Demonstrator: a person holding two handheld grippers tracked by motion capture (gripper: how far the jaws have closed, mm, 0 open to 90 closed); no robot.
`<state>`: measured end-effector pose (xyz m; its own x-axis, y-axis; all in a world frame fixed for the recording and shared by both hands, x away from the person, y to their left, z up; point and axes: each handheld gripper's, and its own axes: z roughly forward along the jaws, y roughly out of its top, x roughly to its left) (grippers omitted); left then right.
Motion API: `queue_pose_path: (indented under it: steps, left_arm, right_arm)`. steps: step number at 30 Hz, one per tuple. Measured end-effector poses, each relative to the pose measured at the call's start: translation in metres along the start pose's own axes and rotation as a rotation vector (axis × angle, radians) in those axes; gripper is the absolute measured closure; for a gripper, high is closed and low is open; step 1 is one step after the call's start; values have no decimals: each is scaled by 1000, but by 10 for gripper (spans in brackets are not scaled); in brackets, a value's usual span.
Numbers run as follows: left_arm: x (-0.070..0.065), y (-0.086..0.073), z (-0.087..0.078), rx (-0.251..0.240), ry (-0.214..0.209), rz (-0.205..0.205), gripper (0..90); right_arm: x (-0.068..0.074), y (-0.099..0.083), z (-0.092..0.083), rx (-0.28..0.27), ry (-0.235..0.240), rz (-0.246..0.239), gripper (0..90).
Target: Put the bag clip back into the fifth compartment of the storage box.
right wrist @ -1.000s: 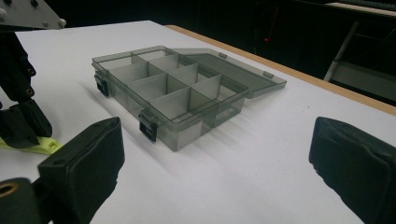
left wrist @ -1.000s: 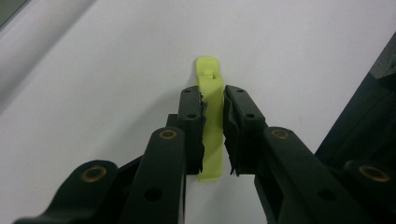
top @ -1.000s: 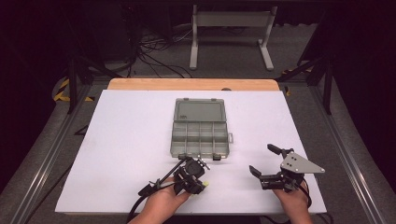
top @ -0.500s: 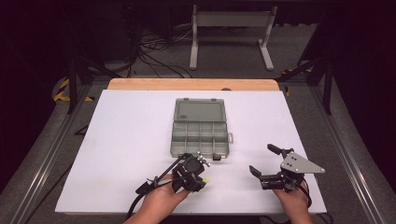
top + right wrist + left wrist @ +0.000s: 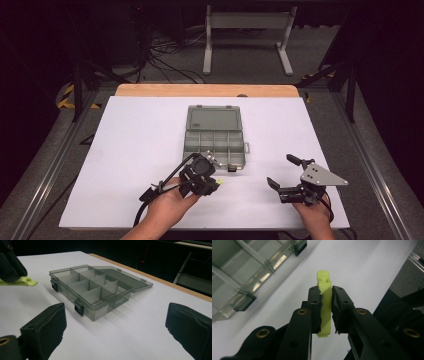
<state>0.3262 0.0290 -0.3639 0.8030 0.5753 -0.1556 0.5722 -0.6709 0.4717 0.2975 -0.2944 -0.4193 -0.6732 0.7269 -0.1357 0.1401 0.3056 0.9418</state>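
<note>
Yellow-green plastic was the thing to watch: from the high view a small clip [image 5: 219, 181] sat pinched in the left tool [image 5: 212, 179], just off the near edge of the smoky compartment box [image 5: 215, 142], whose lid lay flat open toward the far side of the white bench [image 5: 130, 150]. The box lay ahead of that tool and a little to its right, so the left hand [image 5: 167, 207] was clearly the nearer one; the right tool [image 5: 286, 174] stood well apart to the box's right, jaws spread and empty.

Along the left tool's own jaws, the clip [image 5: 325, 302] stood lengthwise between the pads, its long axis running with them and its tip poking out past them (a firm pinch, by the look of it). The box's near latches [image 5: 244, 303] showed up and to the left.

From the right gripper view, the box [image 5: 95, 287] lay ahead with its empty compartments open upward, and the clip [image 5: 20, 281] hung level beside its near corner, above the bench. Judging from this, the coming move was a short carry forward over the box's near wall.
</note>
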Motion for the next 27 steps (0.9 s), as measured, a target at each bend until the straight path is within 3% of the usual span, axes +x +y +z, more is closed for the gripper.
queue_pose_path:
  steps: [15,27]
  left_arm:
    - [27,5,-26,-81,47,-48,783]
    - [50,12,-33,-116,67,-100,783]
  right_arm:
    - [0,0,1,2,1,5,40]
    - [0,-1,1,6,1,14,40]
